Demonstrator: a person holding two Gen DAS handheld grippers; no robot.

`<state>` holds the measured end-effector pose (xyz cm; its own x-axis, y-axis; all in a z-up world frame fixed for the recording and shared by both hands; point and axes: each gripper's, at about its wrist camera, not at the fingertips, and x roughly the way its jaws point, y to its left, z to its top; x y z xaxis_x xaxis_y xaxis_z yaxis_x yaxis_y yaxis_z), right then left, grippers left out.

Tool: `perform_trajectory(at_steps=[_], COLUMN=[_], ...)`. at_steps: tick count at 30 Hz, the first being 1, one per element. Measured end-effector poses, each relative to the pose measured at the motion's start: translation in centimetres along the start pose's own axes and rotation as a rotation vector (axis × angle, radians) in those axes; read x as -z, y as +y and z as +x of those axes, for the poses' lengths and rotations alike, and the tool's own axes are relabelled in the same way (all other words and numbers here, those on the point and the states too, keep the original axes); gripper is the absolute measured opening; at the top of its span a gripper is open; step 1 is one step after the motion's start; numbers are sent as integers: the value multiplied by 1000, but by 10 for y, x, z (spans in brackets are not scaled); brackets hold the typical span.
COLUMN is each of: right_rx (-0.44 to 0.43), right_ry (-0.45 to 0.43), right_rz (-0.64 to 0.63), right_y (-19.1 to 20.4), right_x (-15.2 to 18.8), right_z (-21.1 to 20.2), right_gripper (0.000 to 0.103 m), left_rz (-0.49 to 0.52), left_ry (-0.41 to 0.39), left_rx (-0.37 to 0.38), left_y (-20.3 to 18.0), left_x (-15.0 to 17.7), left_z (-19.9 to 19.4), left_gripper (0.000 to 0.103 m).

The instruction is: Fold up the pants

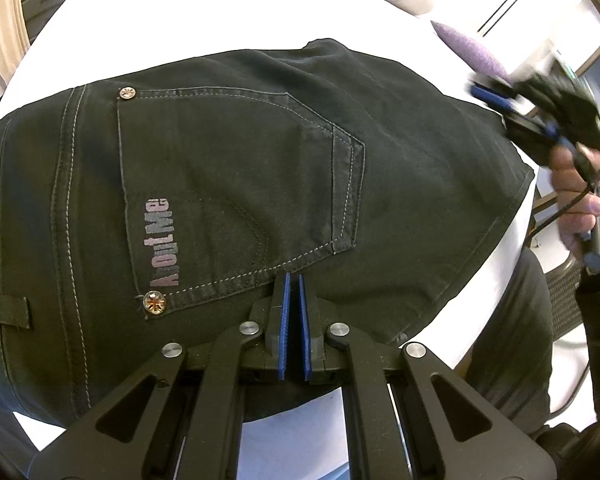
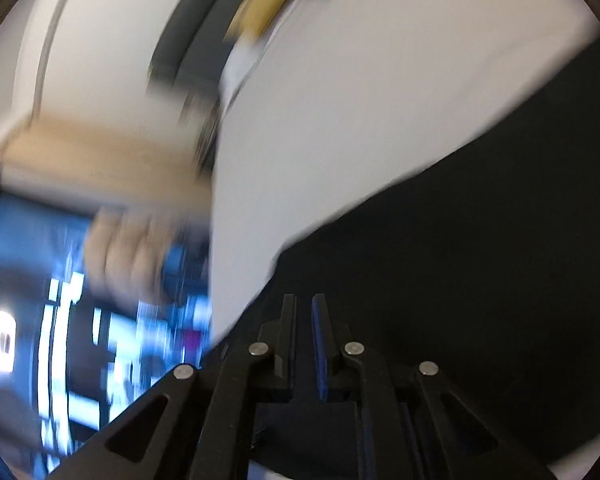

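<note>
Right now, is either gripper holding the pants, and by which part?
Left gripper: fingers nearly shut over the pants just below the back pocket; a pinch of cloth cannot be confirmed. Right gripper: too blurred.

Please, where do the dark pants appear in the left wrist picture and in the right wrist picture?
Left wrist view: the dark denim pants fill the centre and left, back pocket up, ahead of the left gripper.
Right wrist view: the pants are a blurred dark mass at the right and lower right, beyond the right gripper.
Shared landmark: the white surface under the pants.
</note>
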<state>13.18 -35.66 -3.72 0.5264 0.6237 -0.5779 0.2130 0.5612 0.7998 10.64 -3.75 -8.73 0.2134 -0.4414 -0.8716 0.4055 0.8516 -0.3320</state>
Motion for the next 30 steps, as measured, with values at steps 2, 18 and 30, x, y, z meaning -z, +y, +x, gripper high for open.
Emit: perform_trajectory(at_steps=[2,18,30], right_rx=[8,22,131], right_ry=[116,-98,-270], right_rz=[-43,73,314], right_y=[28,24,-100], right_x=[3,-46,-34], right_z=[65,84,10], right_gripper=[11,43,0], left_rz=[0,-24,-10], left_ry=[-8,-32,-25], left_rx=[-1,56,22], left_y=[1,25,25], left_x=[2,13,10], left_z=[-1,-7,-12], left_gripper=[4,4,4])
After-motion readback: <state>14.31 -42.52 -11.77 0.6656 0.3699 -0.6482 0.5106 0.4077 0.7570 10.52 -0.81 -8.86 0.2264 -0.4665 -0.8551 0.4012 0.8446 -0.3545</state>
